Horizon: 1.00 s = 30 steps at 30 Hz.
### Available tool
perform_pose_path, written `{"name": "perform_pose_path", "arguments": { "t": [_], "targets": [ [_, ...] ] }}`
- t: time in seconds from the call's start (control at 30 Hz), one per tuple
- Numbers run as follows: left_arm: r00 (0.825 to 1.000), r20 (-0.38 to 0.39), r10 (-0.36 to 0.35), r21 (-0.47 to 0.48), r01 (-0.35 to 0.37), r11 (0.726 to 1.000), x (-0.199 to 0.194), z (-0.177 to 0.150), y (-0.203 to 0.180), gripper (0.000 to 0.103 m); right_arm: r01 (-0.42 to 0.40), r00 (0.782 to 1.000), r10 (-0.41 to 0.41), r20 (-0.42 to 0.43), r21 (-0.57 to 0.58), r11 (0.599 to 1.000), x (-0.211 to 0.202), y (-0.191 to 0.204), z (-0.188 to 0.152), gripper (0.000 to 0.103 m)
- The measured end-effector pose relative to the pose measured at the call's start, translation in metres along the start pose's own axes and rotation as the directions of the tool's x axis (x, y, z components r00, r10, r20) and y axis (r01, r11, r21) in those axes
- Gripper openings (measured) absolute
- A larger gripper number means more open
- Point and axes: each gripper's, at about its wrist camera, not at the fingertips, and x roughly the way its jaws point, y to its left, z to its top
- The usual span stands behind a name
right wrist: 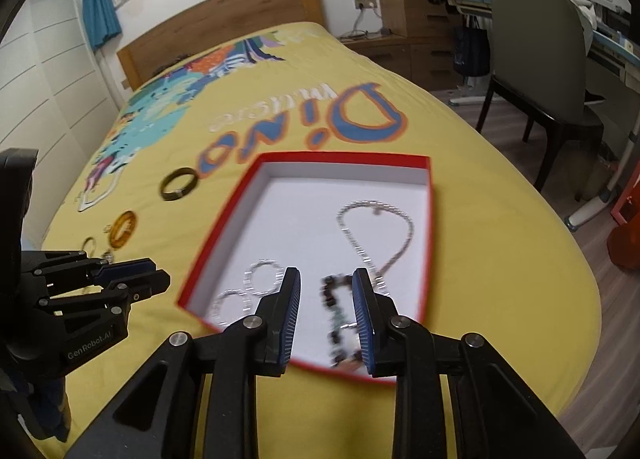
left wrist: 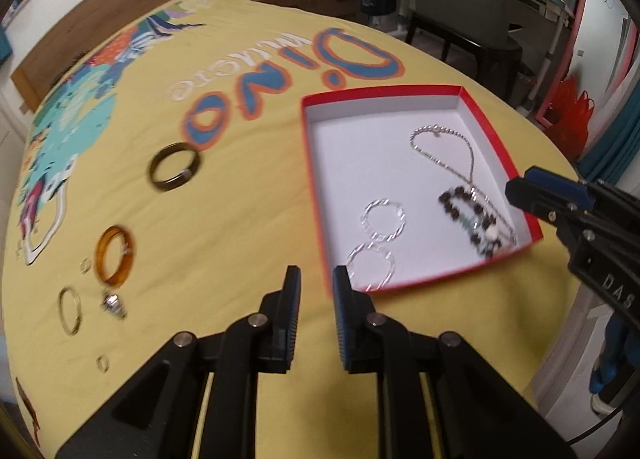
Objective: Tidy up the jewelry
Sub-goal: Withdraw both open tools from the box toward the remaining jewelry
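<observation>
A red box with a white floor lies on the yellow bedspread. In it lie a silver chain necklace, a dark beaded bracelet and two clear bangles. Left of the box on the spread lie a dark bangle, an amber bangle, a thin gold ring, a silver charm and small rings. My left gripper is open and empty just before the box's near left corner. My right gripper is open and empty over the beaded bracelet.
The bedspread has a Dino print. A wooden headboard is at the far end. A grey chair and a desk stand to the right, with the floor beyond the bed's right edge.
</observation>
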Motion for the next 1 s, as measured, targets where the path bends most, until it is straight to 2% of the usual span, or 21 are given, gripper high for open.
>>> {"name": "perform_pose_path", "arguments": {
  "t": [0.33, 0.47, 0.67, 1.0],
  "targets": [
    [0.998, 0.018, 0.068, -0.04, -0.067, 0.997, -0.047, -0.067, 0.039, 0.016, -0.08, 0.997, 0.08, 0.008, -0.029, 0.996, -0.03, 0.058, -0.026, 0.032],
    [0.995, 0.033, 0.099, -0.062, -0.096, 0.993, -0.06, -0.087, 0.054, 0.036, -0.104, 0.995, 0.105, 0.005, -0.04, 0.994, -0.037, 0.079, -0.035, 0.032],
    [0.989, 0.06, 0.138, -0.1, -0.131, 0.986, -0.08, -0.109, 0.076, 0.037, -0.124, 0.992, 0.124, -0.007, -0.056, 0.991, -0.043, 0.106, -0.046, 0.033],
    [0.984, 0.059, 0.166, -0.151, -0.156, 0.976, -0.092, -0.132, 0.104, 0.037, -0.153, 0.988, 0.151, -0.025, -0.091, 0.984, -0.047, 0.141, -0.054, 0.035]
  ]
}}
